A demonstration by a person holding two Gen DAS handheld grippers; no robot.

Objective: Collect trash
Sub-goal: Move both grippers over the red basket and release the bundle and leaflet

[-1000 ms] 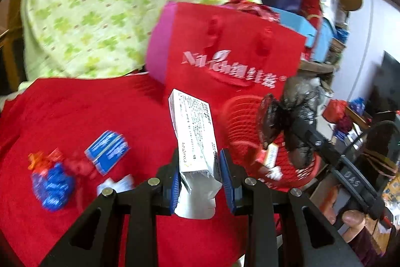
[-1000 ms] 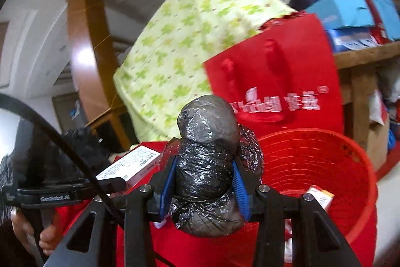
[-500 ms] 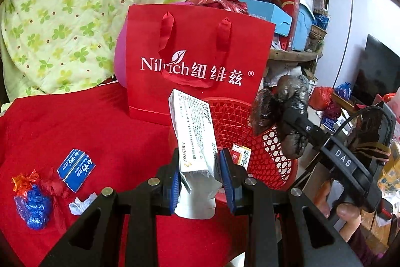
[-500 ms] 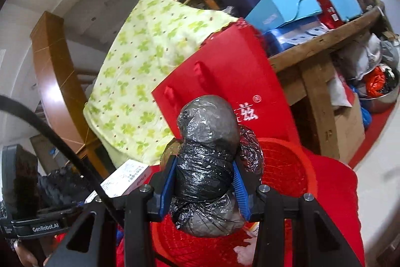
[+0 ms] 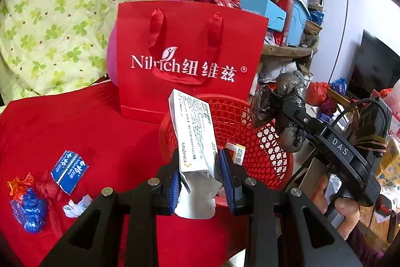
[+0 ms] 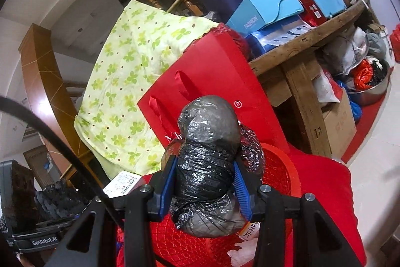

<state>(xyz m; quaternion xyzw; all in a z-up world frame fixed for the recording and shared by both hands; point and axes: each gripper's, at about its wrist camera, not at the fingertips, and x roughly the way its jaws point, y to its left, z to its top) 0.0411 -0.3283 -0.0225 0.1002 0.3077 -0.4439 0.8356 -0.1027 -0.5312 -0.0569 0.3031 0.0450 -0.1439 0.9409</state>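
Observation:
My left gripper (image 5: pixel 200 183) is shut on a white medicine box (image 5: pixel 193 139) and holds it upright over the near rim of the red mesh basket (image 5: pixel 252 142). My right gripper (image 6: pixel 203 192) is shut on a black plastic bag bundle (image 6: pixel 207 159) and holds it above the basket (image 6: pixel 280 174); bag and gripper also show in the left wrist view (image 5: pixel 282 106). A small box (image 5: pixel 237 150) lies inside the basket. On the red cloth (image 5: pixel 75 121) lie a blue packet (image 5: pixel 69 168), a blue-and-red foil wrapper (image 5: pixel 27 204) and a white paper scrap (image 5: pixel 76 205).
A red Nilrich paper bag (image 5: pixel 190 59) stands just behind the basket. A green clover quilt (image 5: pixel 62 4) lies behind the cloth. A wooden table (image 6: pixel 307 41) piled with boxes stands at the right, with bags and a cardboard box (image 6: pixel 337 121) under it.
The left gripper has drawn back and lifted a little with its box. The right gripper has risen and tilted above the basket with its bag. Both grips hold.

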